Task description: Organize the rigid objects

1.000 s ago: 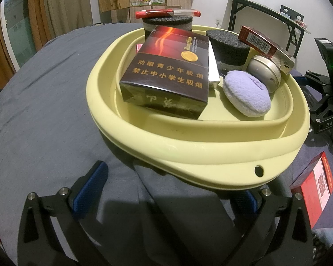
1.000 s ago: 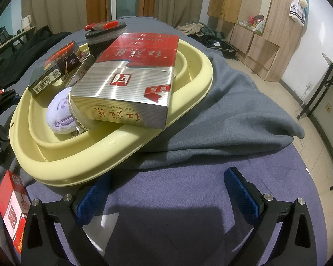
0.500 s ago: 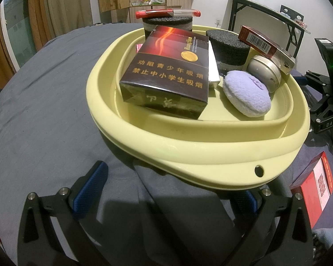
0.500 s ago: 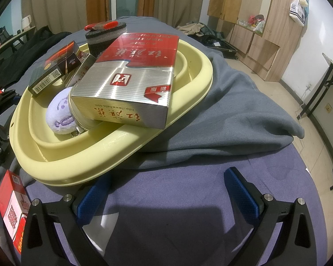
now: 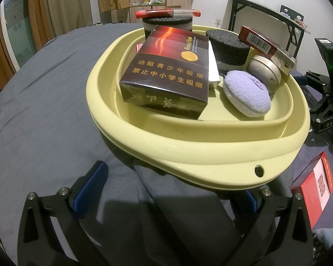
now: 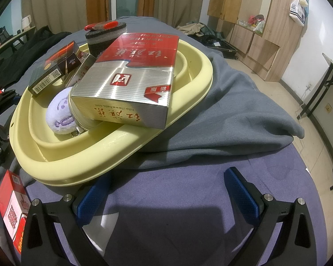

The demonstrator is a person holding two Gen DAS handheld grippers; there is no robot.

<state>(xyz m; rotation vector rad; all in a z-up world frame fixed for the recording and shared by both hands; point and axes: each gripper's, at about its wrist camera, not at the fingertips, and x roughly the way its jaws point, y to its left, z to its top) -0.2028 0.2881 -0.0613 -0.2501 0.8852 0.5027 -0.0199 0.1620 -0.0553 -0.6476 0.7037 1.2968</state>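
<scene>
A pale yellow basin (image 5: 188,146) sits on a grey blanket and holds several items. Inside are a dark brown carton (image 5: 166,75), a lilac puff (image 5: 246,93), a silver tin (image 5: 264,71), two black foam cylinders (image 5: 230,48) and a red pen (image 5: 166,12). My left gripper (image 5: 168,192) is open just short of the basin's near rim, holding nothing. In the right wrist view a red and silver carton (image 6: 131,84) lies across the basin (image 6: 77,161) rim. My right gripper (image 6: 166,195) is open over purple cloth, empty.
A red and white box (image 5: 313,188) lies outside the basin on the cloth, the same box (image 6: 11,201) showing at the right view's lower left. Black gripper hardware (image 5: 326,102) stands beyond the basin. The grey blanket (image 6: 233,115) drapes off the edge; floor and cabinets lie beyond.
</scene>
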